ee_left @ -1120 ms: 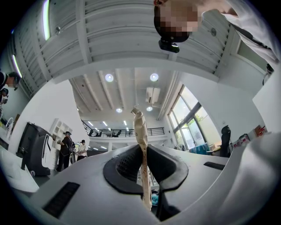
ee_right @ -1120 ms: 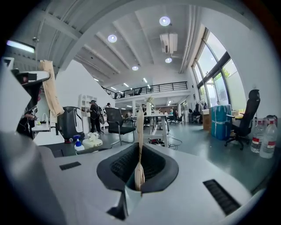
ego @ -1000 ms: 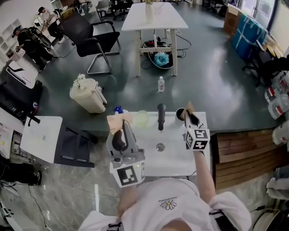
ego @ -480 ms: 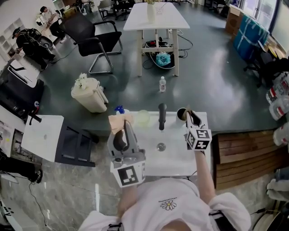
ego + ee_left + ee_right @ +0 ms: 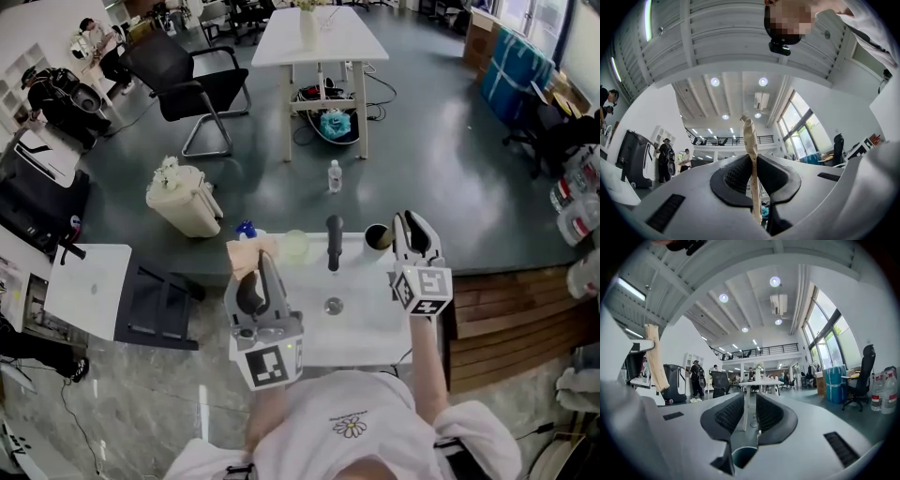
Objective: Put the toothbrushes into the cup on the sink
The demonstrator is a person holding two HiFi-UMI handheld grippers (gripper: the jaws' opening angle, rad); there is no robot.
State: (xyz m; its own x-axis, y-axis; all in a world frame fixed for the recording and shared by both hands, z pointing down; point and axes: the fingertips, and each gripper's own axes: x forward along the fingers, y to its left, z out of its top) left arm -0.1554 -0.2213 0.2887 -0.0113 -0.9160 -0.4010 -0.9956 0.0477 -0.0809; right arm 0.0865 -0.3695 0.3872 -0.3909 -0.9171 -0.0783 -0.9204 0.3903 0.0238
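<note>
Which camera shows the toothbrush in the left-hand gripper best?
The left gripper view: the toothbrush stands close up, clamped between the fingers. The head view shows it as a small tan piece; the right gripper view catches it at its far left.

Round ceiling lamps (image 5: 715,82) glow above the left gripper (image 5: 752,161), and daylight pours through tall windows (image 5: 802,136) to its right. Both gripper views bulge strongly, with black corners and soft, unfocused gripper bodies up close. Beyond the right gripper (image 5: 413,221), the head view's floor (image 5: 450,150) carries pale glare.
</note>
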